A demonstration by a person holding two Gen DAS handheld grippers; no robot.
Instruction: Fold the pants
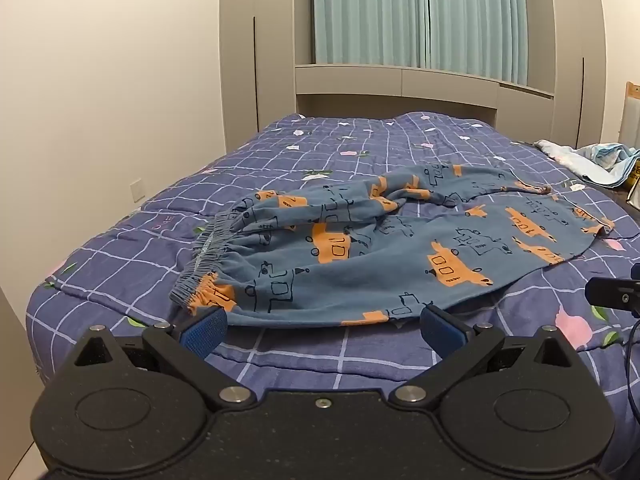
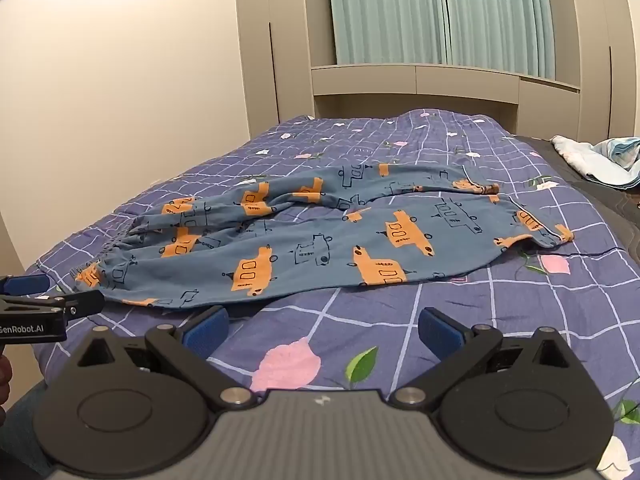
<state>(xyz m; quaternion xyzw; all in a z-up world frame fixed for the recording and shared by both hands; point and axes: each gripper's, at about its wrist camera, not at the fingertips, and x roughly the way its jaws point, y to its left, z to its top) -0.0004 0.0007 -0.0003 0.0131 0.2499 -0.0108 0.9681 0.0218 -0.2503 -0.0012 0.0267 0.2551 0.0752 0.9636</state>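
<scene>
The left gripper [image 1: 322, 326] hovered with fingers spread wide and empty, the pants [image 1: 384, 248] lying flat on the quilt [image 1: 320, 360] just ahead at twelve o'clock, while the right gripper [image 2: 322, 326], likewise spread, had them toward eleven o'clock.

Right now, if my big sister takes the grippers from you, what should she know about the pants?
Left gripper: open, holding nothing, at the near edge of the pants, close to the waistband.
Right gripper: open, holding nothing, over bare quilt just short of the pants' near edge.
The pants lie spread across the bed, waistband on the left, leg cuffs on the right. The far leg is bunched and twisted; the near leg is fairly flat.
Done: nothing folded yet.
Left: probably smooth the far leg first, then do all the folds.
</scene>
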